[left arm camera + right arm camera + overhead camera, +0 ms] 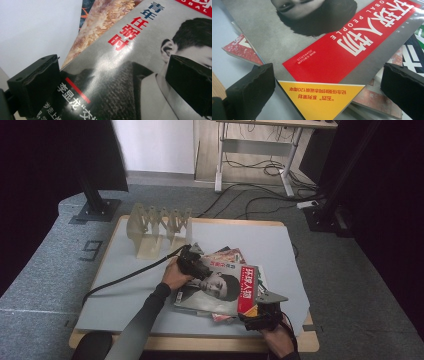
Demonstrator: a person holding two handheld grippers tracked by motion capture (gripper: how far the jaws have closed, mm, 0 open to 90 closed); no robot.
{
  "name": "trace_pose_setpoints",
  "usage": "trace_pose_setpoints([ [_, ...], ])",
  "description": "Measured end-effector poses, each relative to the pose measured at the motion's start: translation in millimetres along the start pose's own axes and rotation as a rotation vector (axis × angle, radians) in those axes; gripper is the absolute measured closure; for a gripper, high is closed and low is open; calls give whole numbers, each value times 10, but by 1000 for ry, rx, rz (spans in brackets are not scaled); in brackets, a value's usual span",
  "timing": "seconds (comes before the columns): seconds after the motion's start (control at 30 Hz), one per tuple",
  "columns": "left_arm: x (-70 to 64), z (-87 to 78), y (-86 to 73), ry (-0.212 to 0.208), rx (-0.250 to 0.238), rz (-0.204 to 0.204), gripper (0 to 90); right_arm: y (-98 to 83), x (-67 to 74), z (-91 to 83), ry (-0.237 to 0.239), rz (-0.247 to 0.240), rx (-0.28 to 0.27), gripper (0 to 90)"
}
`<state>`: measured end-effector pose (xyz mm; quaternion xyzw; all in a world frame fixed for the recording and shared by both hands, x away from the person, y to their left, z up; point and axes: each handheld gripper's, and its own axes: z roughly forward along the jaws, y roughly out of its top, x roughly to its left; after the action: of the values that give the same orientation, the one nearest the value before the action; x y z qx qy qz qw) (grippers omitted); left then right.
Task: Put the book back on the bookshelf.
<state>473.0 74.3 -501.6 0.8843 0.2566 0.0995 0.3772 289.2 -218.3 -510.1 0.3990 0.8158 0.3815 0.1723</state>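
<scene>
The pale plastic slotted rack (159, 229) on the grey table (120, 285) has no magazines in it yet. The left gripper (196, 262) is spread wide over the top grey-and-red magazine (220, 287), holding nothing. The right gripper (260, 316) is spread wide at the magazine's near corner, holding nothing.

Grey carpet floor (45, 270), white desk (260, 150) behind, dark curtains (390, 195)

Top magazine (317, 50) cover has big white 环球人物 plus "GLOBAL PEOPLE" on its red band, red 任弼时 too. Floor mat (45, 265) says "9".
</scene>
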Motion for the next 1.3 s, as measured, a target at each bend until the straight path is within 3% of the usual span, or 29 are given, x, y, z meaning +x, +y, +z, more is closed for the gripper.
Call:
trace_pose_setpoints([
  [0.17, 37, 16, 8, 12, -4, -11, 0, -2, -3, 3, 1, -2, -1, 0],
  [0.47, 112, 64, 15, -20, -5, -48, 0, 5, -16, 5, 6, -3, 2, 0],
  [0.77, 33, 1, 8, 13, 25, -39, 0, 8, -66, 13, -3, -5, 4, 0],
  [0.87, -13, -36, 1, 23, 39, -17, 0, 8, -113, 10, -11, -1, 5, 0],
  [1.07, -124, -109, -55, 7, 51, 2, 0, 20, -217, 25, -14, 19, 17, 0],
  [1.3, 23, -127, -99, 27, 28, -38, 0, 28, -337, 44, -22, 46, 15, 0],
])
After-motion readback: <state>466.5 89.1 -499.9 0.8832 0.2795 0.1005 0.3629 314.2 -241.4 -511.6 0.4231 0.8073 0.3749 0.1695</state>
